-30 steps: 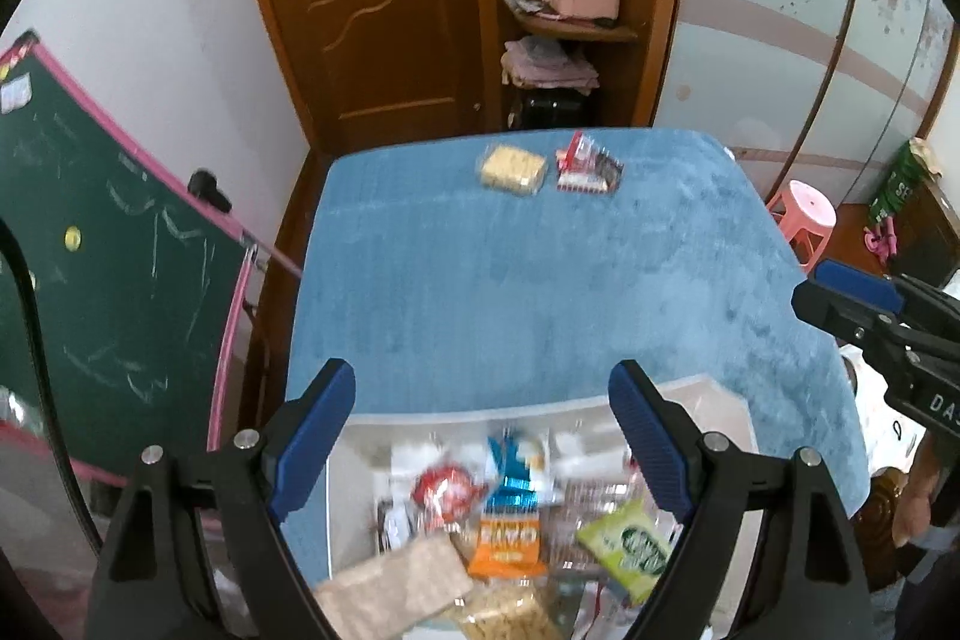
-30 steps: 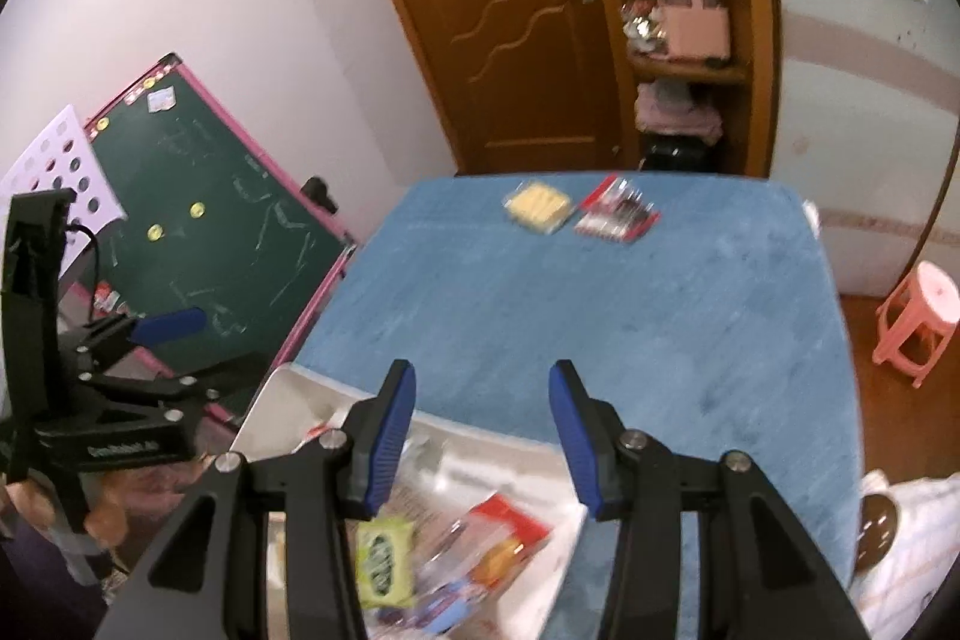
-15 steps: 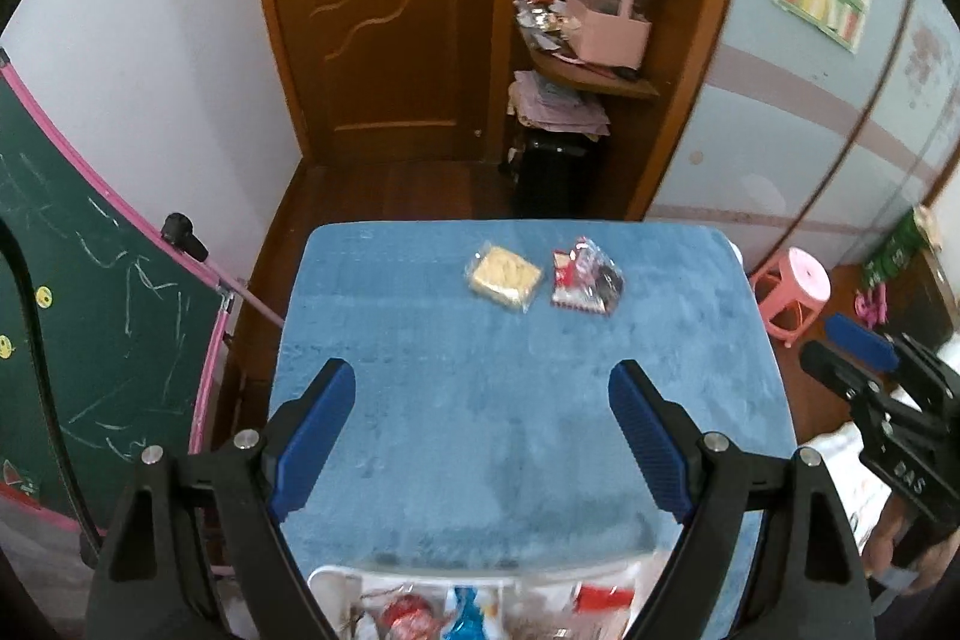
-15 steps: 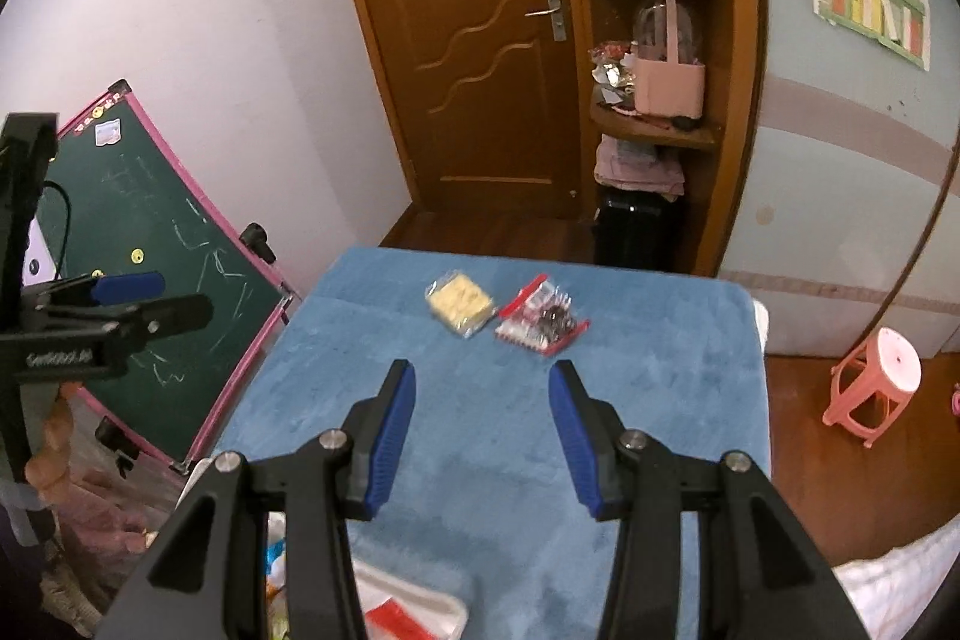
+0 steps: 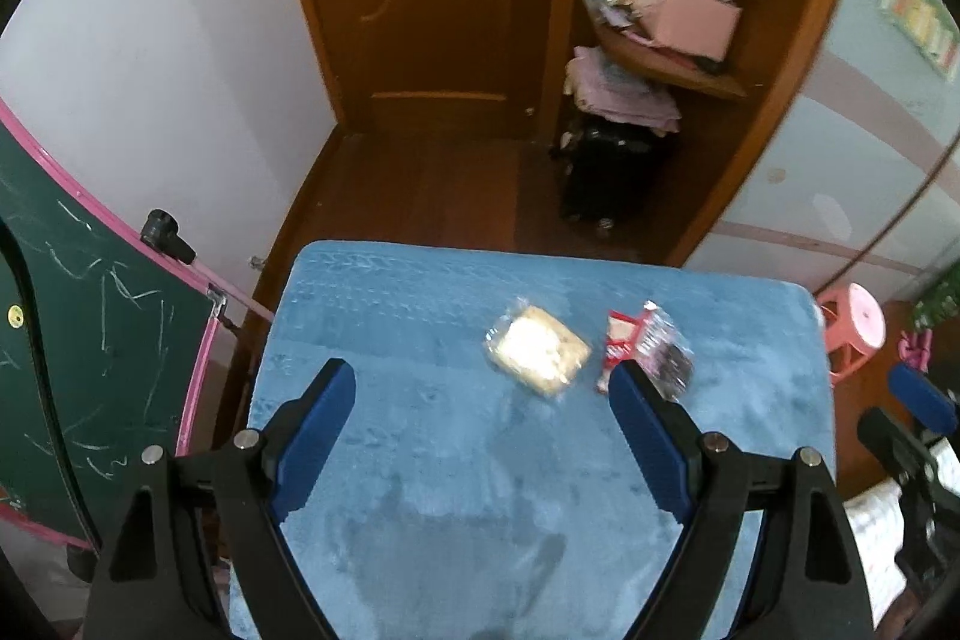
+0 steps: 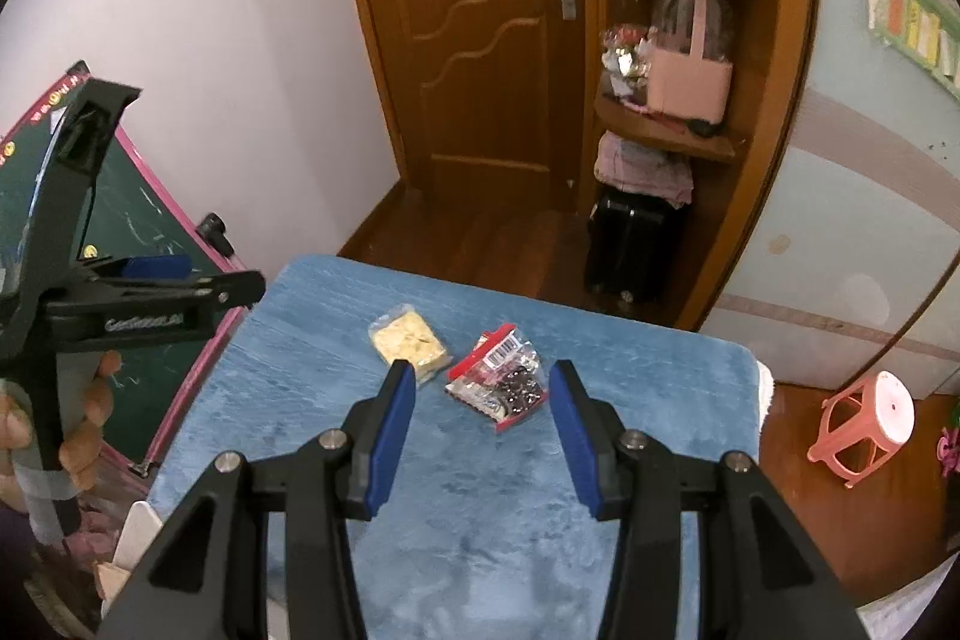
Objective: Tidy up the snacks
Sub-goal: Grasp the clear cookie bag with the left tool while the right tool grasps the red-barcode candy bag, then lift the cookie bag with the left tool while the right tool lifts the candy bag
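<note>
Two snack packs lie side by side near the far edge of the blue table (image 5: 420, 340): a clear pack of yellow biscuits (image 5: 537, 351) (image 6: 410, 338) and a red-and-clear pack of dark sweets (image 5: 651, 352) (image 6: 501, 382). My left gripper (image 5: 480, 400) is open and empty, held above the table short of both packs. My right gripper (image 6: 483, 400) is open and empty, its fingers framing the red pack from above. The left gripper also shows at the left of the right wrist view (image 6: 150, 298).
A green chalkboard with a pink frame (image 5: 90, 370) leans at the table's left. A wooden door (image 6: 480, 40) and shelf unit (image 6: 678, 88) stand beyond the table. A pink stool (image 6: 870, 418) is on the floor at right. A white bin's corner (image 6: 135, 532) shows at lower left.
Both grippers have risen and moved forward over the table toward the two packs. The white bin of snacks has dropped out of the left view. Both stay open.
</note>
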`<act>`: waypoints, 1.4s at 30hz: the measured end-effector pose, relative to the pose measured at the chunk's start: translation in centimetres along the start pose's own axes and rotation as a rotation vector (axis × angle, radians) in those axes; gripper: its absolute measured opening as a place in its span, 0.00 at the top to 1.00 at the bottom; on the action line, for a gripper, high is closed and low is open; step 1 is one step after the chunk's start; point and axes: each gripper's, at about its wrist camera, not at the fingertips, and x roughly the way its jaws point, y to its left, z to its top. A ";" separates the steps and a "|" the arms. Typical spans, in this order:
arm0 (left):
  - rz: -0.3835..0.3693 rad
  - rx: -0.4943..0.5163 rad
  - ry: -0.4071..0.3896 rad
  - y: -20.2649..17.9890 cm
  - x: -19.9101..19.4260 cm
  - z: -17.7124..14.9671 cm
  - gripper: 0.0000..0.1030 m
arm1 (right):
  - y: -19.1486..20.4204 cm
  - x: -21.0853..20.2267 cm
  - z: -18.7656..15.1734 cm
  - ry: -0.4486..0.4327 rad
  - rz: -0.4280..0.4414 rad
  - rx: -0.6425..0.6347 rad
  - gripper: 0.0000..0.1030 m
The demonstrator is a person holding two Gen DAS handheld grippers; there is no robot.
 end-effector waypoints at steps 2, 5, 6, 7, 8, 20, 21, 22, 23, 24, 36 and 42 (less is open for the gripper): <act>-0.002 -0.026 0.024 0.0 2.2 0.8 0.17 | -0.4 1.9 0.3 0.021 -0.003 -0.006 0.54; 0.009 -0.051 0.051 -0.4 5.6 1.7 0.17 | -1.2 4.8 0.6 0.059 0.006 -0.006 0.54; 0.025 -0.055 0.060 -0.7 7.0 1.9 0.17 | -1.6 6.1 0.6 0.078 0.013 -0.004 0.54; 0.029 -0.057 0.066 -0.7 7.9 2.0 0.17 | -1.8 6.9 0.5 0.090 0.023 -0.003 0.54; 0.032 -0.064 0.082 -0.9 9.2 2.1 0.17 | -2.1 8.3 0.4 0.111 0.040 -0.004 0.54; -0.037 -0.196 0.209 -2.2 19.9 0.6 0.17 | -2.6 19.0 -2.8 0.270 0.121 -0.063 0.54; -0.044 -0.207 0.211 -2.2 20.3 0.3 0.17 | -2.7 19.3 -2.9 0.273 0.119 -0.067 0.54; -0.050 -0.220 0.212 -2.2 20.8 0.1 0.17 | -2.7 19.7 -3.1 0.274 0.121 -0.073 0.54; -0.056 -0.234 0.215 -2.1 21.2 -0.2 0.17 | -2.7 20.1 -3.3 0.272 0.119 -0.076 0.54; -0.063 -0.246 0.216 -2.1 21.5 -0.3 0.17 | -2.7 20.4 -3.4 0.271 0.119 -0.080 0.54; -0.047 -0.325 0.265 -1.5 25.1 -1.5 0.17 | -2.8 22.1 -3.0 0.253 0.130 -0.146 0.54; -0.042 -0.296 0.268 -2.0 25.2 -1.5 0.17 | -2.6 22.0 -3.1 0.258 0.138 -0.188 0.53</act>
